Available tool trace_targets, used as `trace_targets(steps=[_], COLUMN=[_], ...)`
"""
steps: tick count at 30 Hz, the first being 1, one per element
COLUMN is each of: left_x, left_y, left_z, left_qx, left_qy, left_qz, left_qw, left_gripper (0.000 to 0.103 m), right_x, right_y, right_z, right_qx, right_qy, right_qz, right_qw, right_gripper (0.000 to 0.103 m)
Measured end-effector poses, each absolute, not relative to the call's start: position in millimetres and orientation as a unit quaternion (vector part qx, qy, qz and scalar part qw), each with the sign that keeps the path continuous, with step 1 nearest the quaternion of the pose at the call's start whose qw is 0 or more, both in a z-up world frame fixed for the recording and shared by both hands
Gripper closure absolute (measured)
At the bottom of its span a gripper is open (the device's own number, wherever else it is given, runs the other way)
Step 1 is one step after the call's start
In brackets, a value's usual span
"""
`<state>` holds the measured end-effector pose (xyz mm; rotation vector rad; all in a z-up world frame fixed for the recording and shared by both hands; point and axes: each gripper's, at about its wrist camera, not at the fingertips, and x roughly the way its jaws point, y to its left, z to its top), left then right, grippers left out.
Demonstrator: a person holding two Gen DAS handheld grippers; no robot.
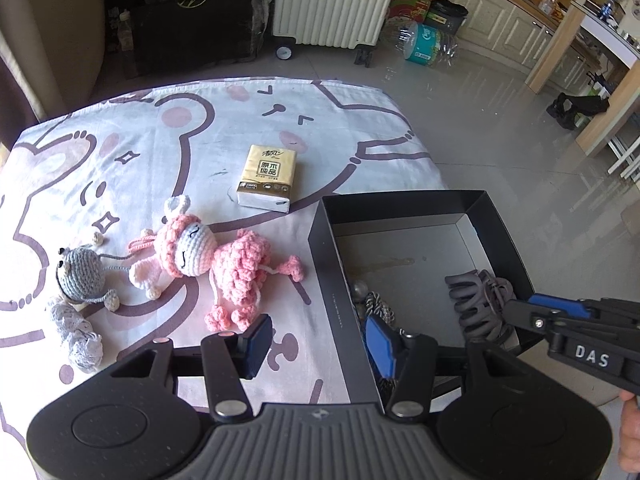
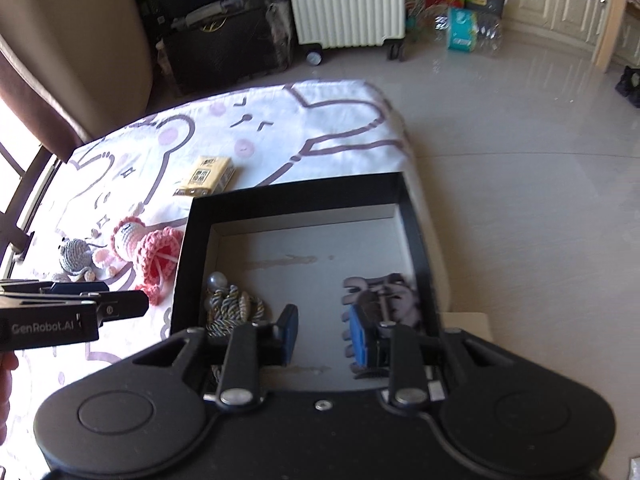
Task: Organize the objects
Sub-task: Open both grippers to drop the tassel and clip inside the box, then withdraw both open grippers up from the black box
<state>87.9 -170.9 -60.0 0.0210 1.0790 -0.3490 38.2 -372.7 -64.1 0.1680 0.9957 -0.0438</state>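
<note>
A black open box [image 1: 334, 280] [image 2: 182, 256] stands on the table's right side. Inside lie a grey claw hair clip [image 1: 476, 300] [image 2: 384, 292] and a braided cord with beads [image 1: 374, 304] [image 2: 232, 308]. On the cloth lie a pink crochet doll [image 1: 200, 256] [image 2: 132, 240], a grey crochet mouse [image 1: 82, 272] [image 2: 74, 258], a white-grey yarn piece [image 1: 78, 336] and a yellow tissue pack [image 1: 268, 178] [image 2: 206, 176]. My left gripper [image 1: 320, 344] is open and empty, straddling the box's left wall. My right gripper [image 2: 324, 336] is open over the box, just above the hair clip.
The table wears a white cloth with bear drawings [image 1: 120, 140]. Its right edge drops to a glossy tile floor [image 1: 500, 132]. A white radiator [image 1: 332, 0], a black cabinet [image 1: 192, 28] and water bottles [image 1: 424, 42] stand beyond the far edge.
</note>
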Motion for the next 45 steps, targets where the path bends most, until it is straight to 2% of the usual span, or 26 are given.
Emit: trace_targets(steps=[6,12,18,23,27,33,35,39,45], left_x=[80.2,69.0,54.9,48.8,47.7,47.3,48.6,50.8,52.2], left_y=[-173.4,-174.8,-175.9,-174.3,-171.8,-169.2,-168.1,-166.1,-165.7], left_z=[-50.7,-37.5,-25.5,-25.7,-29.3,-34.4,-35.6,-37.1,-41.2], left_qx=[0.033,0.053,0.08,0.091,0.092,0.099,0.098,0.096,0.099], left_qy=[0.499,0.483,0.463,0.454,0.45,0.451,0.452,0.456,0.458], left_qz=[-0.175,-0.189,-0.193,-0.192,-0.185,-0.184,-0.181,-0.178,-0.175], left_qw=[0.848,0.853,0.861,0.865,0.869,0.868,0.868,0.867,0.866], left_gripper=[0.048,0.042,0.026,0.013,0.003,0.0,0.0,0.0,0.0], right_x=[20.6,-0.4,-17.3,-27.5,-30.5,-34.3,-35.7,-37.4,-40.3], right_y=[-375.6,-377.6,-372.1,-368.1,-365.4,-364.2,-362.9,-360.6,-364.0], right_z=[-51.7,-38.5,-28.9,-26.0,-27.7,-29.8,-30.2,-31.2,-36.0], right_qx=[0.077,0.084,0.073,0.073,0.064,0.053,0.046,0.031,0.029], right_qy=[0.461,0.442,0.428,0.419,0.42,0.419,0.418,0.415,0.411], right_qz=[-0.046,-0.066,-0.087,-0.103,-0.115,-0.128,-0.134,-0.14,-0.154], right_qw=[0.883,0.89,0.897,0.899,0.898,0.898,0.897,0.899,0.898], right_gripper=[0.069,0.063,0.051,0.032,0.028,0.019,0.01,0.001,0.0])
